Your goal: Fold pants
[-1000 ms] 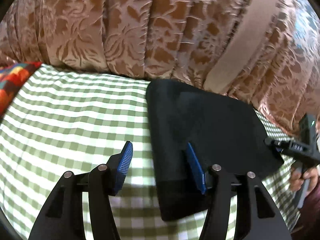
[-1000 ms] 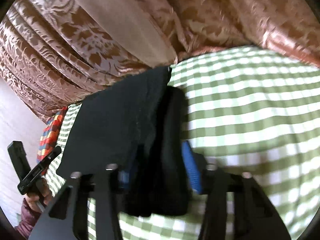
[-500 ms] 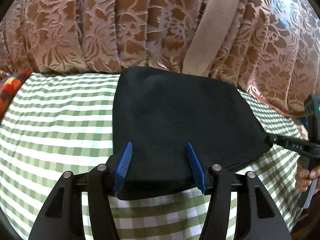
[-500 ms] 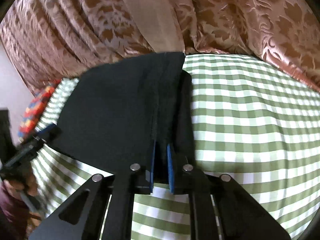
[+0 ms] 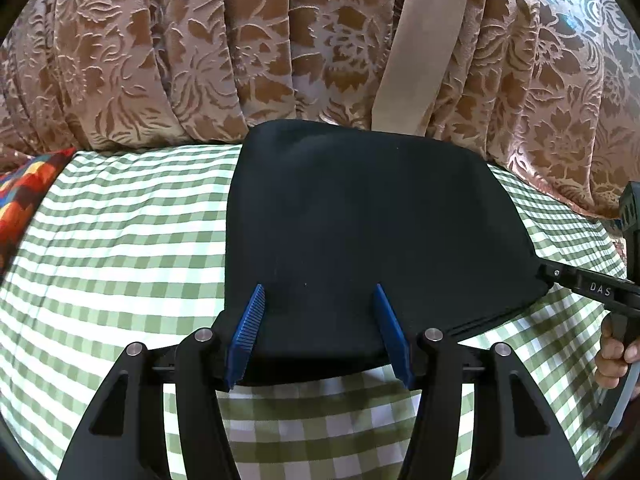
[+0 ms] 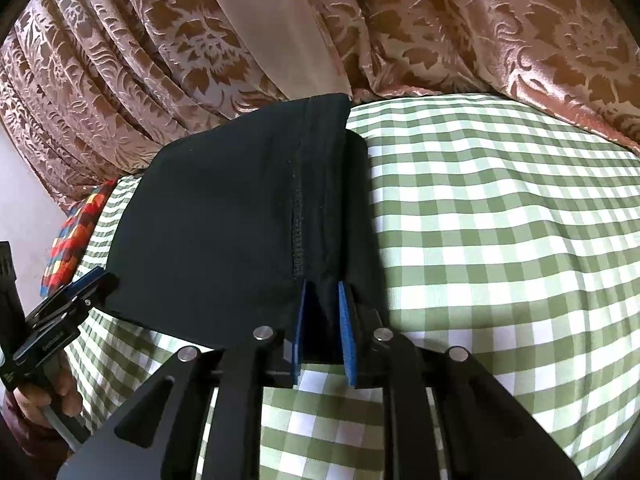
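A: Left wrist view. Your left gripper stands about half open, blue pads either side of the near edge of the pants. The pads look clear of the cloth; nothing is pinched.

B: Where are the pants?

A: Folded into a flat black block on the green checked cloth, their far edge against the brown flowered curtain. A beige band hangs down the curtain above the pants. A patchwork cushion lies left of the pants. Your right gripper reaches their right corner, with your hand on its handle.

B: Right wrist view?

A: Your right gripper is nearly closed, and its jaws have just been opening a little. A thick fold at the pants' right edge sits between the pads, which appear still to be touching it. A stitched seam runs up the pants from that gripper. Your left gripper is at the pants' left corner, the curtain beyond, the checked cloth to the right.
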`<state>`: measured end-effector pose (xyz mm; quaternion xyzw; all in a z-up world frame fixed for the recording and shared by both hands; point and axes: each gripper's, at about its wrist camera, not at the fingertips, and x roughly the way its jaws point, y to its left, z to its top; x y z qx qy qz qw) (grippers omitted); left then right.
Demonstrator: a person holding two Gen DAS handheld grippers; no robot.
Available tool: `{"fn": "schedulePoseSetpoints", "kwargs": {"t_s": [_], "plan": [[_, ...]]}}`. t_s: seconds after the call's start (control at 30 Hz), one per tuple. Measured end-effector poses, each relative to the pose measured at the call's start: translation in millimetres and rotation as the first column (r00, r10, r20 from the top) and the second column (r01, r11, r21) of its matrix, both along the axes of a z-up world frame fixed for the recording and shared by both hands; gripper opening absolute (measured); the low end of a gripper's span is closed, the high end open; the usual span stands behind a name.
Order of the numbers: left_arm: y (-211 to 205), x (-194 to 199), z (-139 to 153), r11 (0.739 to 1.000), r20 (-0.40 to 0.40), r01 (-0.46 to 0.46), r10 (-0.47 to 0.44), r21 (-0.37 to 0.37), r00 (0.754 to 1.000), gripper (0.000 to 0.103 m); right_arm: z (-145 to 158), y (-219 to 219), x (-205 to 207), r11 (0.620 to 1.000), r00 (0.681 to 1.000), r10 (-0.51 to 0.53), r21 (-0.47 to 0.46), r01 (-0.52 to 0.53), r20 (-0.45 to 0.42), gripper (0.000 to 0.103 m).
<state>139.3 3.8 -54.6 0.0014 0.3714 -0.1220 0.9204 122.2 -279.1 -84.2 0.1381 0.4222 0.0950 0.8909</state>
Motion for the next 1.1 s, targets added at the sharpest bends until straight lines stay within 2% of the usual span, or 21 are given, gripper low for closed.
{"fn": "schedulePoseSetpoints", "kwargs": {"t_s": [0.03, 0.17, 0.33, 0.4, 0.47, 0.53, 0.63, 0.67, 0.8, 0.93, 1.1], "plan": [[-0.1, -0.6, 0.2, 1.000, 0.000, -0.001, 0.001, 0.003, 1.000, 0.055, 3.4, 1.7, -1.7, 1.000, 1.000, -0.002, -0.013, 0.002, 0.007, 0.024], [2.1, -7.1, 4.5, 1.000, 0.012, -0.013, 0.013, 0.002, 1.000, 0.056, 24.4, 7.7, -15.0, 0.997, 0.998, -0.001, -0.082, 0.006, 0.064, 0.024], [3.4, -15.1, 9.0, 1.000, 0.022, -0.015, 0.015, 0.005, 1.000, 0.056, 49.7, 16.0, -36.3, 0.994, 0.989, 0.010, -0.107, 0.005, 0.146, 0.024], [3.5, -18.9, 11.9, 1.000, 0.024, -0.014, 0.014, 0.002, 1.000, 0.056, 55.6, 22.3, -44.4, 0.993, 0.987, 0.024, -0.114, -0.006, 0.161, 0.028], [3.4, -24.0, 14.8, 1.000, 0.031, -0.013, 0.013, 0.004, 0.999, 0.057, 56.7, 28.4, -52.9, 0.992, 0.987, 0.019, -0.125, 0.002, 0.162, 0.045], [4.7, -30.5, 17.8, 1.000, 0.038, -0.017, 0.017, -0.005, 0.999, 0.066, 54.2, 35.2, -62.3, 0.992, 0.987, 0.010, -0.128, 0.010, 0.158, 0.056], [8.7, -44.4, 19.4, 0.999, 0.035, -0.042, 0.043, -0.034, 0.998, 0.073, 43.8, 49.3, -76.6, 0.986, 0.990, -0.014, -0.164, 0.037, 0.140, 0.079], [10.8, -49.9, 18.7, 0.997, 0.030, -0.056, 0.057, -0.046, 0.998, 0.075, 39.2, 56.6, -84.6, 0.981, 0.990, -0.031, -0.186, 0.057, 0.137, 0.084], [18.5, -77.2, 12.6, 0.989, 0.000, -0.127, 0.127, -0.071, 0.992, 0.082, 33.0, 71.0, -103.5, 0.973, 0.987, -0.091, -0.201, 0.116, 0.130, 0.093], [21.4, -105.3, 11.3, 0.984, 0.020, -0.165, 0.166, -0.065, 0.986, 0.087, 38.2, 78.2, -119.9, 0.957, 0.976, -0.145, -0.226, 0.180, 0.165, 0.100], [21.1, -129.9, 19.7, 0.985, 0.066, -0.172, 0.174, -0.032, 0.983, 0.093, 49.9, 78.7, -138.0, 0.939, 0.957, -0.183, -0.248, 0.237, 0.224, 0.100]]}}
